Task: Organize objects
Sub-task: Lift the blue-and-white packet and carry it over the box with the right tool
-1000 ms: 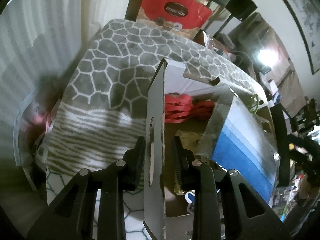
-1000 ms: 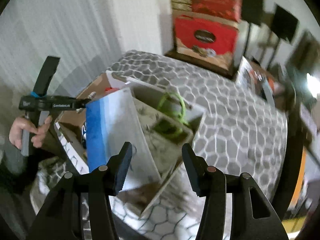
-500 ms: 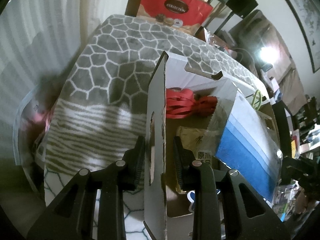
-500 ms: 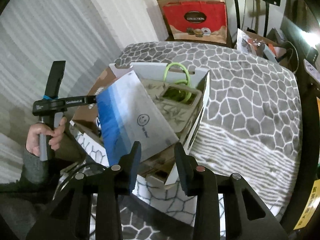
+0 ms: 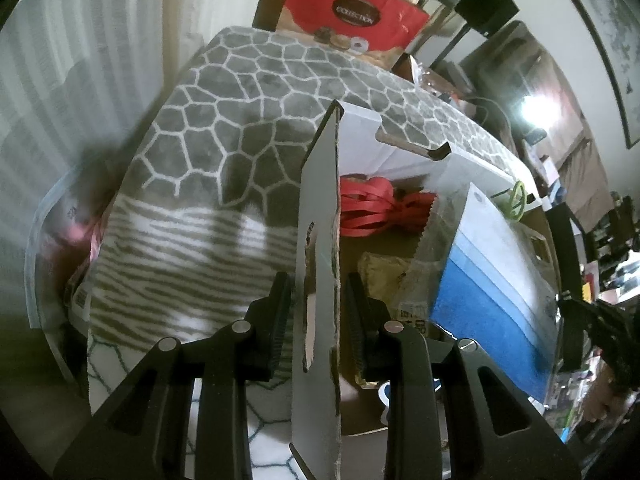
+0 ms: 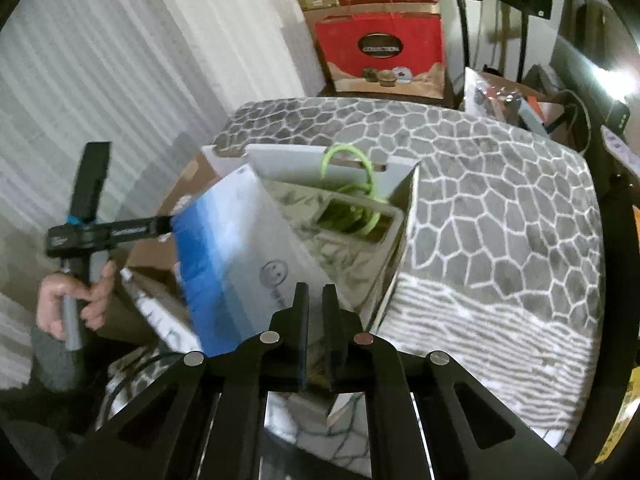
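Jaws of the left gripper (image 5: pixel 318 304) clamp the upright box flap (image 5: pixel 320 240). Jaws of the right gripper (image 6: pixel 315 312), having just closed, pinch the blue-and-white pouch (image 6: pixel 240 264) at its lower edge, above the cardboard box (image 6: pixel 396 216).

You're in a cluttered home room: patterned blanket (image 6: pixel 500 184), red gift bag (image 6: pixel 380 56), framed picture (image 5: pixel 608 36), curtain (image 6: pixel 120 80).

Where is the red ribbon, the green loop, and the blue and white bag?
red ribbon (image 5: pixel 376 210), left wrist view, middle of the bundle.
green loop (image 6: pixel 352 168), right wrist view, its top arc.
blue and white bag (image 6: pixel 236 264), right wrist view, its front face.
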A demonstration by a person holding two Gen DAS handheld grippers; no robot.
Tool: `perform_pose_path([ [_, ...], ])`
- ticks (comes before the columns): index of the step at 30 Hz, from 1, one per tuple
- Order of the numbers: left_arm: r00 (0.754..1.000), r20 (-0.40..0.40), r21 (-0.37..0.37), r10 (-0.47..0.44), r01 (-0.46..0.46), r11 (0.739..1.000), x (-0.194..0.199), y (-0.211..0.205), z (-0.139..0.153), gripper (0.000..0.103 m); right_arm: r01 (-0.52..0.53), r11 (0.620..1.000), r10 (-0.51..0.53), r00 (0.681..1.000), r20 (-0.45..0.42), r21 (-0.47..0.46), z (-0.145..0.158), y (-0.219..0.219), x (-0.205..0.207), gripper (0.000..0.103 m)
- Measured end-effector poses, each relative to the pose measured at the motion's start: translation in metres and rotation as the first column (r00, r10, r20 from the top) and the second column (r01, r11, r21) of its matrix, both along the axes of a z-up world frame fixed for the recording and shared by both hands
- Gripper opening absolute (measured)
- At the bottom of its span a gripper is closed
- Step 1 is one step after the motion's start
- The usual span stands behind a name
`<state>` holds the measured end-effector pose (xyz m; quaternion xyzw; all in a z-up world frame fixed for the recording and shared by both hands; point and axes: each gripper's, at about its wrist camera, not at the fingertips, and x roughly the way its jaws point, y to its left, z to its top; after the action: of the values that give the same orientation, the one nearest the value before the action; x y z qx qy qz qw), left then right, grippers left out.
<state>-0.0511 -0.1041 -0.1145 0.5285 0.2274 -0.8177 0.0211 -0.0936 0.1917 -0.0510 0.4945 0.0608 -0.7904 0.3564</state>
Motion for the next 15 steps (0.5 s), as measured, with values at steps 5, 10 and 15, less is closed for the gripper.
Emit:
perform_pose_path([
  [5, 1.000, -0.001, -0.001, -0.001, 0.001, 1.000, 0.001, 0.001, 0.001, 0.025, 0.051, 0.998, -0.052, 0.998, -0.022, -0.026, 0.005, 0.004, 0.003, 0.013],
  [10, 1.000, 0.005, -0.007, -0.005, 0.005, 1.000, 0.000, 0.003, 0.001, 0.025, 0.068, 0.996, -0.072, 0.994, -0.084, -0.055, 0.012, 0.001, 0.023, 0.017],
  [15, 1.000, 0.017, -0.009, -0.001, 0.001, 1.000, 0.001, 0.004, -0.003, 0.025, 0.047, 0.995, -0.032, 0.984, -0.176, 0.083, 0.000, -0.027, 0.032, 0.017],
])
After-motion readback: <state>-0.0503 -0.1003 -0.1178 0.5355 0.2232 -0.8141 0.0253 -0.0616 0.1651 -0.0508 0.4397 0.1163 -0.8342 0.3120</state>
